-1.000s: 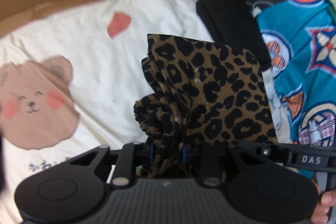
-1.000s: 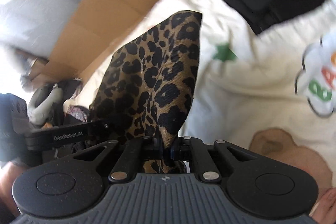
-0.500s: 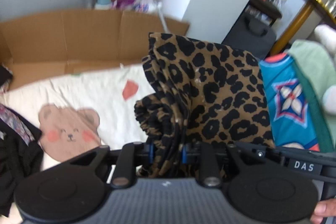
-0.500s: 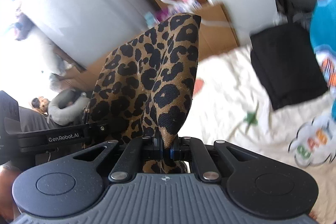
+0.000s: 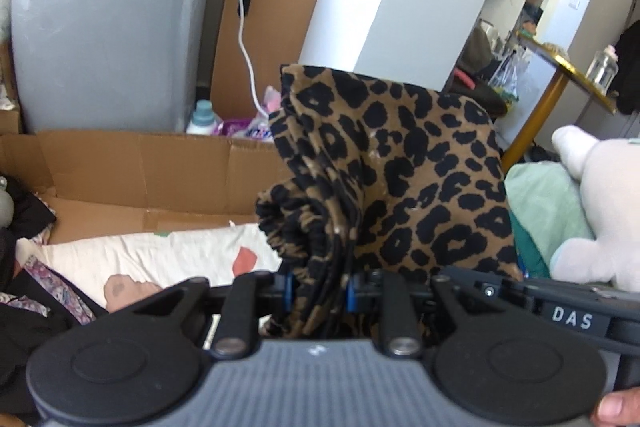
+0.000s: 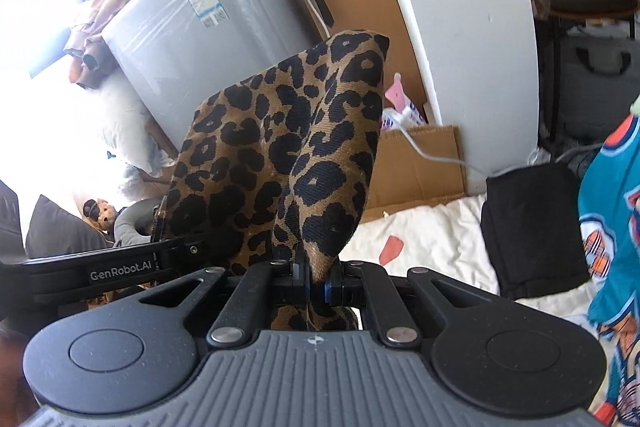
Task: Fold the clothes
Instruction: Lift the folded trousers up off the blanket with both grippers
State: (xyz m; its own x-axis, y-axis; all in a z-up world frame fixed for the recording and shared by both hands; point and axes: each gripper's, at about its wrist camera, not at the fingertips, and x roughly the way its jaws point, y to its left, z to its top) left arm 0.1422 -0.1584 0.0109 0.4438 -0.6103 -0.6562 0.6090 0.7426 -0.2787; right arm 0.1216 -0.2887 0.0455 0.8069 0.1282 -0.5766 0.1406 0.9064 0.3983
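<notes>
The leopard-print garment (image 5: 400,183) is held up off the bed, bunched into thick folds where the left gripper (image 5: 319,293) clamps it between nearly closed jaws. Its far end runs to the right gripper (image 6: 316,285), whose jaws pinch a thinner fold tight, the cloth standing up ahead of the fingers in a peaked flap (image 6: 304,143). Below and ahead of both tools lies the cream bedsheet (image 5: 168,251) with pink patches, mostly bare, and a cardboard sheet (image 5: 132,163) edges it on the far side. Ahead and right of the right gripper, a folded black garment (image 6: 532,223) rests on the sheet, beside a teal printed shirt (image 6: 616,211). "DAS" (image 5: 571,317) reads on the right tool's bar, "GenRobot.AI" (image 6: 120,274) on the left's.
</notes>
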